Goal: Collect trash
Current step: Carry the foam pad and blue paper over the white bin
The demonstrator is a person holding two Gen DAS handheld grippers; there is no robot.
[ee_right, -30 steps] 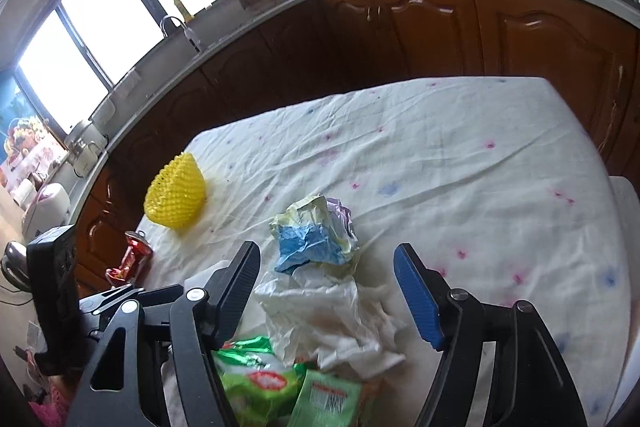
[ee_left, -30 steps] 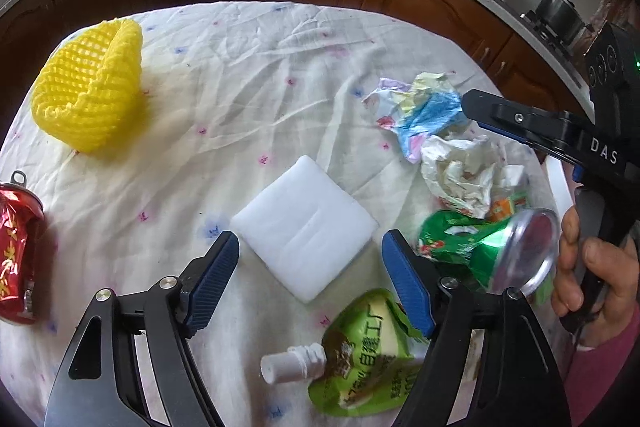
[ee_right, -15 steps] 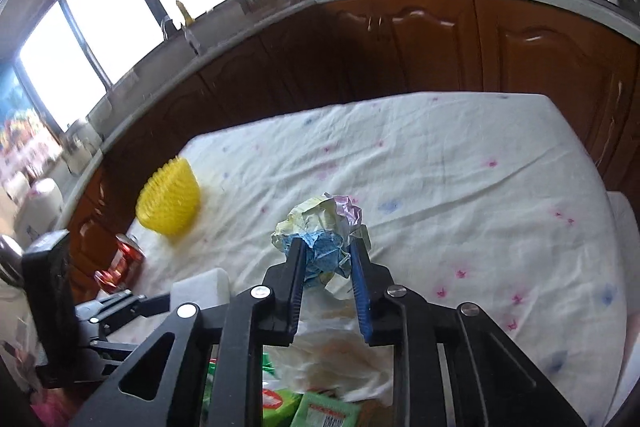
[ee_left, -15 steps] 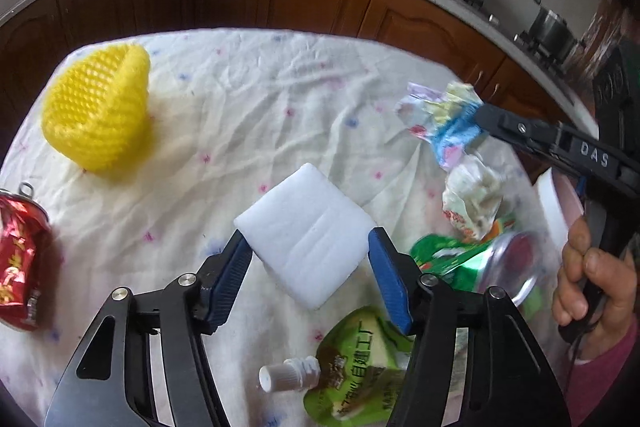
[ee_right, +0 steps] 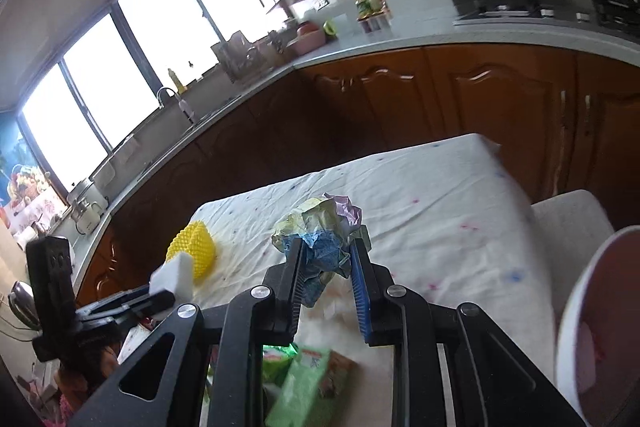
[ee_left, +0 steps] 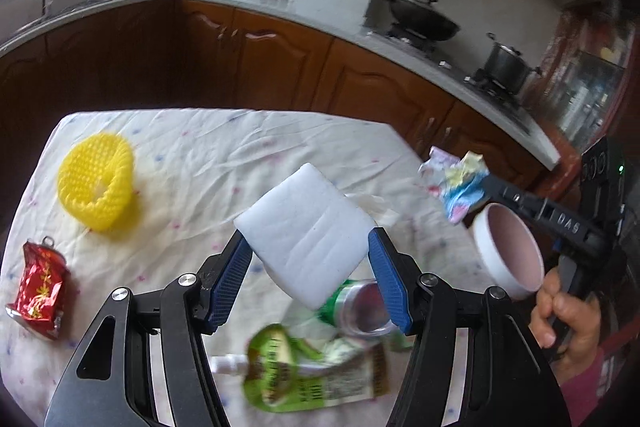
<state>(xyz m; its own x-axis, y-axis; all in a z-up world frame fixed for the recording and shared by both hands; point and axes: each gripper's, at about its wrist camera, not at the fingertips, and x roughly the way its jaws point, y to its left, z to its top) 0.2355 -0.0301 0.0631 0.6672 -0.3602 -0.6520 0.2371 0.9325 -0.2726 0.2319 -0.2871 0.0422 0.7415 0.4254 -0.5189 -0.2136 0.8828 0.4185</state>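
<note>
My left gripper [ee_left: 310, 251] is shut on a white foam pad [ee_left: 306, 233] and holds it above the table. My right gripper [ee_right: 326, 255] is shut on a crumpled blue and pastel paper wad [ee_right: 324, 229], also lifted; the wad shows in the left wrist view [ee_left: 456, 183]. A white and pink bin [ee_left: 506, 251] stands at the table's right, its rim in the right wrist view [ee_right: 576, 311]. On the cloth lie a yellow foam net [ee_left: 96, 185], a crushed red can [ee_left: 38, 291], a green can [ee_left: 360, 311] and a green pouch [ee_left: 304, 371].
The table is covered by a white dotted cloth [ee_left: 224, 147]. White tissue [ee_left: 370, 203] lies behind the pad. Brown kitchen cabinets [ee_left: 280, 67] and a counter with a wok [ee_left: 420, 15] run behind. A pale chair seat [ee_right: 568, 223] is at the table's right edge.
Both grippers closed, the left on the foam pad and the right on the paper wad, then lifted them off the table. The bin has come into view at the right.
</note>
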